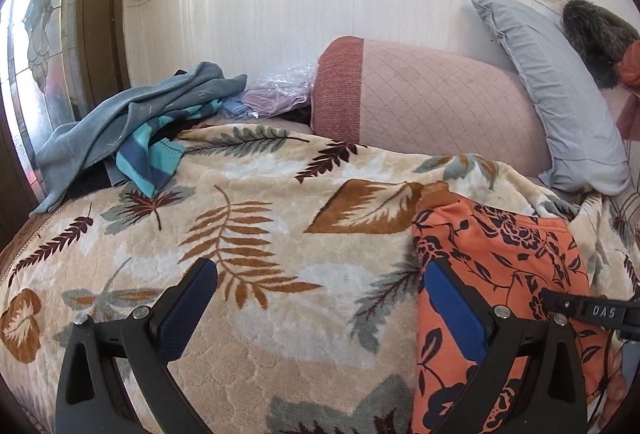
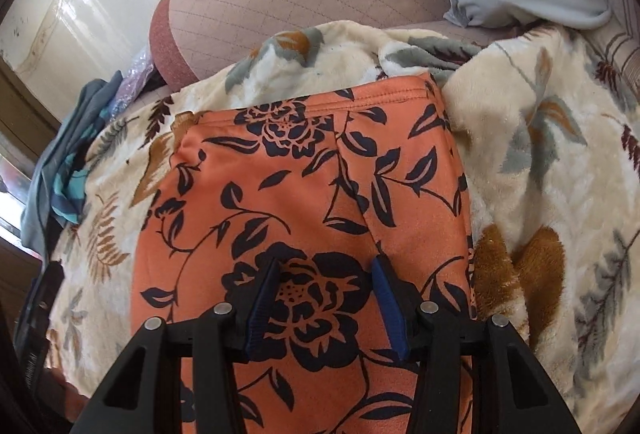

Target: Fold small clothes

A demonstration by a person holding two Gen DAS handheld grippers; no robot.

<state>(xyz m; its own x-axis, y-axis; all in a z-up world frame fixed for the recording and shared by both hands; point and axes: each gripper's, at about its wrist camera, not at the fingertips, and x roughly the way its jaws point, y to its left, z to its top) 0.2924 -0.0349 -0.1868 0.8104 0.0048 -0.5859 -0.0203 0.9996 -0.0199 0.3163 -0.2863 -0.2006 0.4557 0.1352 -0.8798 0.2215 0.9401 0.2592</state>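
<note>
Flat on the blanket (image 2: 520,138), orange floral garment (image 2: 304,186) beneath parted right claw (image 2: 326,268).

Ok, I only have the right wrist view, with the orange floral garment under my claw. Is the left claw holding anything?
Observer: No. The left claw is open, with only the leaf blanket showing between its fingers.
Operator: Is it near the garment?
Observer: One finger overlaps the left edge of the orange garment. I can't tell whether it touches.
Operator: Anything beyond the grey pillow?
Observer: A dark furry item sits behind the top corner of the grey pillow.
</note>
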